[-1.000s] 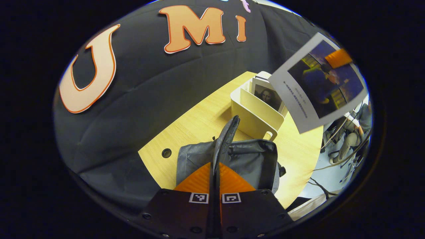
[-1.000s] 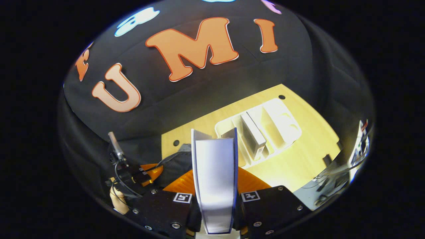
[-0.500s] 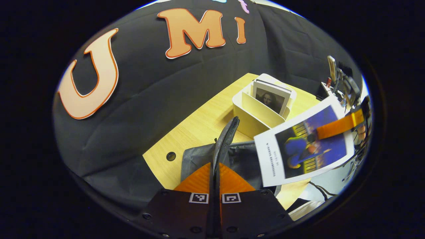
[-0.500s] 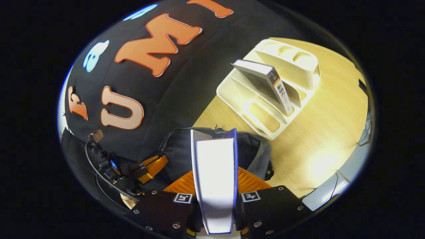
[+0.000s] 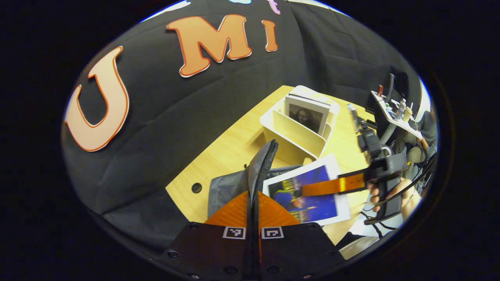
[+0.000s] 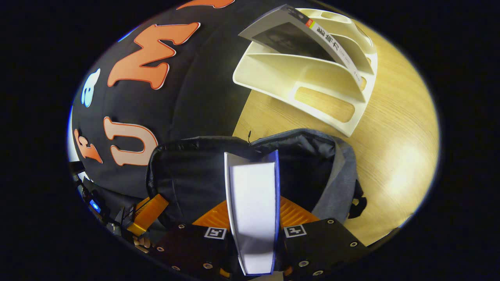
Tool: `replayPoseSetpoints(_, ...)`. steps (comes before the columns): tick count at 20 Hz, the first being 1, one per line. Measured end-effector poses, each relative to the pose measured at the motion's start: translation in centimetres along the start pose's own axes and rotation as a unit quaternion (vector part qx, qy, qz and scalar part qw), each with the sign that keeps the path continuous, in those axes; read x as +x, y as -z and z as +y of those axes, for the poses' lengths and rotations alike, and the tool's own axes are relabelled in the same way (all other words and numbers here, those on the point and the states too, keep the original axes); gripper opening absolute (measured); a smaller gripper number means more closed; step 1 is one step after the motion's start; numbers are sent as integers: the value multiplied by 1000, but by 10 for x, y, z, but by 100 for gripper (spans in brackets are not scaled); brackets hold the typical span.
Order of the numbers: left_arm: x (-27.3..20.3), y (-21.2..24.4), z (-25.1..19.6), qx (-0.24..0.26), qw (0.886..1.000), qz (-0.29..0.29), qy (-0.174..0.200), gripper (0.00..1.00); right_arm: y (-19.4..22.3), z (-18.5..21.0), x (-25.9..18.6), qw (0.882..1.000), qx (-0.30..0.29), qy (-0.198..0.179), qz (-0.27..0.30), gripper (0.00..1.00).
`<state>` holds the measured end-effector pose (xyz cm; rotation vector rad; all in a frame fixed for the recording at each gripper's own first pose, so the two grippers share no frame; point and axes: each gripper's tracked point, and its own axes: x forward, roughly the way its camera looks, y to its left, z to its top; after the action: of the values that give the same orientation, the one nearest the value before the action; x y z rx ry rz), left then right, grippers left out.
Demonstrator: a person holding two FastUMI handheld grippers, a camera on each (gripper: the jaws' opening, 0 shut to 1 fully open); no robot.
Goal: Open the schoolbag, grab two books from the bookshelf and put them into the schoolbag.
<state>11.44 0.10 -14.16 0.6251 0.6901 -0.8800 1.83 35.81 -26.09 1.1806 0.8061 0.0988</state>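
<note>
In the left gripper view my left gripper (image 5: 253,197) is shut on the raised zipper rim (image 5: 262,164) of the grey schoolbag (image 5: 226,187) and holds the bag's mouth up. A blue-covered book (image 5: 308,191) lies tilted over that mouth, pinched by my right gripper (image 5: 312,190). In the right gripper view my right gripper (image 6: 253,207) is shut on this book (image 6: 253,195), whose white page edge faces the camera just above the bag's dark open inside (image 6: 187,171). One more book (image 6: 300,35) leans in the cream bookshelf (image 6: 312,78).
The bookshelf (image 5: 297,134) stands on the wooden table (image 5: 234,144) right behind the bag, with a portrait-cover book (image 5: 306,117) in it. A hand (image 5: 396,195) holds the right gripper's handle. My left gripper (image 6: 144,212) sits at the bag's near left. The black cloth wall borders the table.
My right gripper has carried the blue book down from beside the shelf to just over the bag's open mouth. My left gripper has kept its hold on the bag's rim.
</note>
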Motion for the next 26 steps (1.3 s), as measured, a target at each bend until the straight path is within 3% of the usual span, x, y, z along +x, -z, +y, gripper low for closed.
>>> replayPoseSetpoints(3,-3,0,-2,11,1000,-1,-6,1,1,0,26,1000,-3,8,-21,39)
replayPoseSetpoints(5,-2,3,1,12,1000,1,-16,1,4,-11,44,999,0,33,-27,39)
replayPoseSetpoints(8,-1,7,8,3,1000,3,-28,1,10,-22,61,997,40,53,-28,40)
replayPoseSetpoints(10,1,11,12,-4,999,6,-36,1,12,-30,66,996,47,72,-20,42)
replayPoseSetpoints(11,6,12,13,-8,999,8,-36,1,19,-34,69,996,44,82,-13,50)
replayPoseSetpoints(12,5,14,12,-15,999,9,-34,1,18,-33,57,996,43,82,-2,56)
replayPoseSetpoints(13,7,17,11,-27,999,8,-29,1,20,-33,55,996,42,83,9,77)
replayPoseSetpoints(15,8,20,14,-42,999,9,-25,1,15,-42,33,994,31,105,21,97)
replayPoseSetpoints(19,10,28,9,-52,998,9,-17,1,-20,-57,-17,991,9,130,8,99)
replayPoseSetpoints(22,12,30,1,-50,999,5,-10,1,-55,-84,-57,983,-45,178,-11,99)
replayPoseSetpoints(26,11,34,1,-68,998,1,-8,1,-108,-111,-120,957,-121,261,-36,98)
